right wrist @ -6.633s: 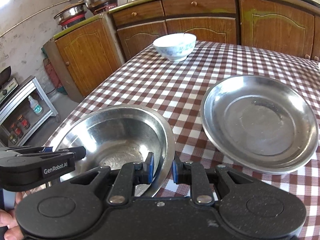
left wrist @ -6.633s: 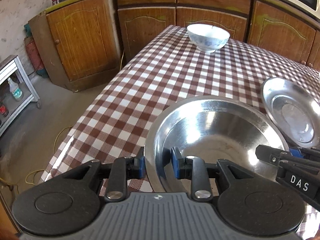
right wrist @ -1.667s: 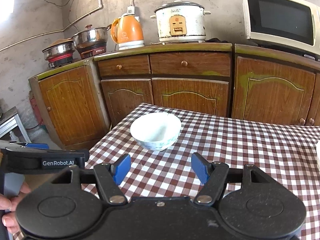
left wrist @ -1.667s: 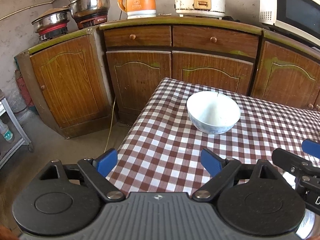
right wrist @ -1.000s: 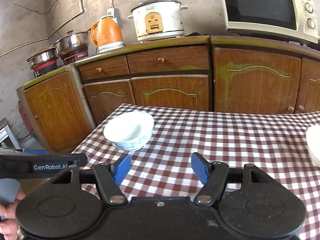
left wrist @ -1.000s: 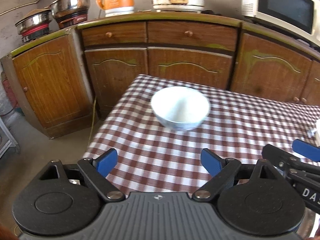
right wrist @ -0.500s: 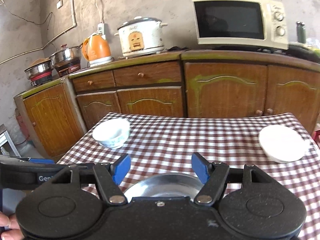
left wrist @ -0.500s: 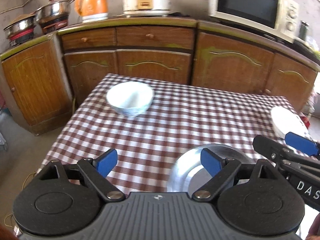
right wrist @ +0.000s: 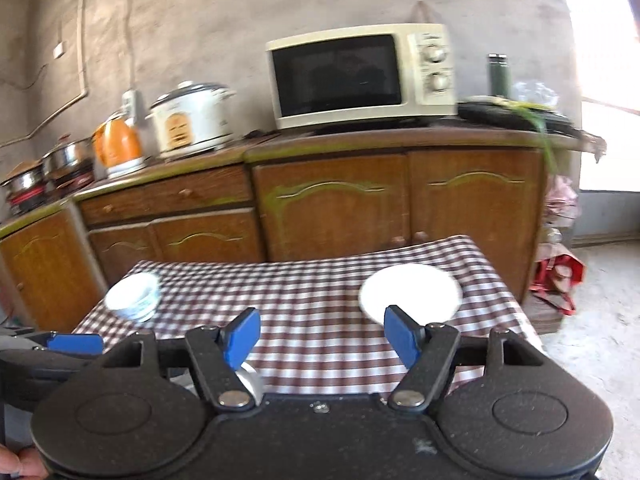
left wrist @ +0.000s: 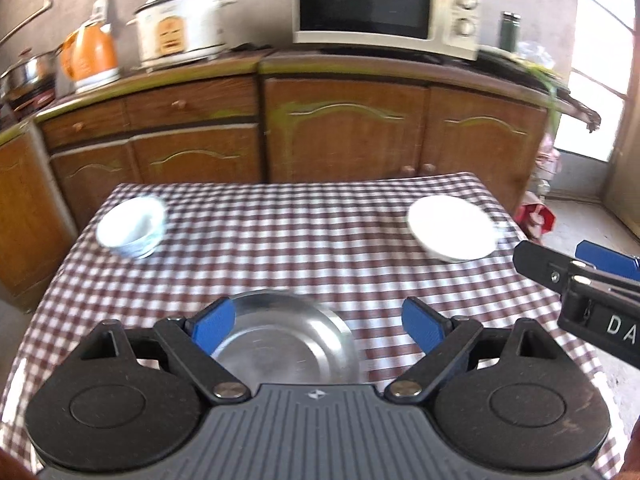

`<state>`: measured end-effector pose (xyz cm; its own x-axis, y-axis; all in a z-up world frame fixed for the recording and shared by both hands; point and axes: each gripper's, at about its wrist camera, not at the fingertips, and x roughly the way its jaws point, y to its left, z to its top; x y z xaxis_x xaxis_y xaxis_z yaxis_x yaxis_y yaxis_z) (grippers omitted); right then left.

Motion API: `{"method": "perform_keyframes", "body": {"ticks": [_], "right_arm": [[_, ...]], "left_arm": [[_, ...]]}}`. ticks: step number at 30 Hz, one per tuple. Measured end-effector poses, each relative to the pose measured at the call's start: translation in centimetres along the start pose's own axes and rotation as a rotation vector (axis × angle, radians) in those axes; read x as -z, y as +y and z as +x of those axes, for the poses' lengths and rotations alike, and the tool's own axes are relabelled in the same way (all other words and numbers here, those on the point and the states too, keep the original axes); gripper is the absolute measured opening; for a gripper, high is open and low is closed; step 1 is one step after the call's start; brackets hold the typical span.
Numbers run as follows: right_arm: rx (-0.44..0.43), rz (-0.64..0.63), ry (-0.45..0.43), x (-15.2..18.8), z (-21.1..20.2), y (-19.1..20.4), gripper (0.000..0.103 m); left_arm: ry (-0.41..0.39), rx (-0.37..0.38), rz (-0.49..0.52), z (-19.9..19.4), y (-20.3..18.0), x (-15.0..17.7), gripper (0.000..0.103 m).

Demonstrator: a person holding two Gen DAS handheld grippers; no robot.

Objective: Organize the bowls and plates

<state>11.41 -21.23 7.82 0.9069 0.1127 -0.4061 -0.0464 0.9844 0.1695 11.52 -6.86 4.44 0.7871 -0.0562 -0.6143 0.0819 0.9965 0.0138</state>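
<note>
Steel plate [left wrist: 280,336] lies on the near part of the checked tablecloth [left wrist: 312,248], framed between the spread blue pads of your left gripper [left wrist: 318,320], which grips nothing. A small patterned bowl [left wrist: 132,227] stands at the far left corner, a white bowl [left wrist: 451,233] at the far right, well apart. Your right gripper [right wrist: 318,338] hangs above the table with its jaws apart and empty, the white bowl just beyond its right finger. Behind, a microwave [right wrist: 360,76] and rice cooker [right wrist: 190,118] sit on wooden cabinets.
</note>
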Motion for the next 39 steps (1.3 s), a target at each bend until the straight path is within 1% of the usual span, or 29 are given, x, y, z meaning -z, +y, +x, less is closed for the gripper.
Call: {"method": "perform_keyframes", "body": {"ticks": [6,11,15,18,22,25,27,32,36,39], "right_arm": [[0.061,0.039,-0.026,-0.7,-1.3,-5.4,0.082],[0.090,0.085,-0.038,-1.3,-1.2,-8.8,0.083],[0.110,0.098,-0.034,-1.7,-0.4,-10.7,0.084],[0.125,0.111,-0.027,-1.8,0.6,-12.1,0.085],[0.138,0.164,-0.009,-1.8,2.7,-14.1,0.087],[0.145,0.186,0.007,-1.8,4.6,-14.9,0.087],[0.142,0.191,0.020,-1.8,6.0,-15.4,0.087],[0.144,0.169,0.047,-1.4,9.5,-15.9,0.088],[0.149,0.160,0.059,-1.4,12.6,-16.4,0.088],[0.159,0.143,0.085,-1.4,15.3,-16.7,0.088]], "left_arm": [[-0.011,0.032,0.049,0.4,-4.4,-0.6,0.094],[-0.001,0.060,0.053,1.6,-6.5,-1.3,0.094],[-0.004,0.040,0.063,2.9,-7.4,-1.9,0.094],[0.008,0.029,0.058,4.1,-7.7,-2.5,0.094],[0.021,0.022,0.039,6.2,-7.7,-3.4,0.094],[0.032,0.007,0.041,8.0,-7.7,-3.9,0.094],[0.039,0.012,0.041,9.3,-7.6,-4.1,0.094],[0.055,0.012,0.031,12.7,-7.7,-4.7,0.094],[0.062,0.010,0.047,15.4,-8.1,-5.0,0.094],[0.066,0.016,0.047,17.4,-8.1,-5.3,0.094]]}}
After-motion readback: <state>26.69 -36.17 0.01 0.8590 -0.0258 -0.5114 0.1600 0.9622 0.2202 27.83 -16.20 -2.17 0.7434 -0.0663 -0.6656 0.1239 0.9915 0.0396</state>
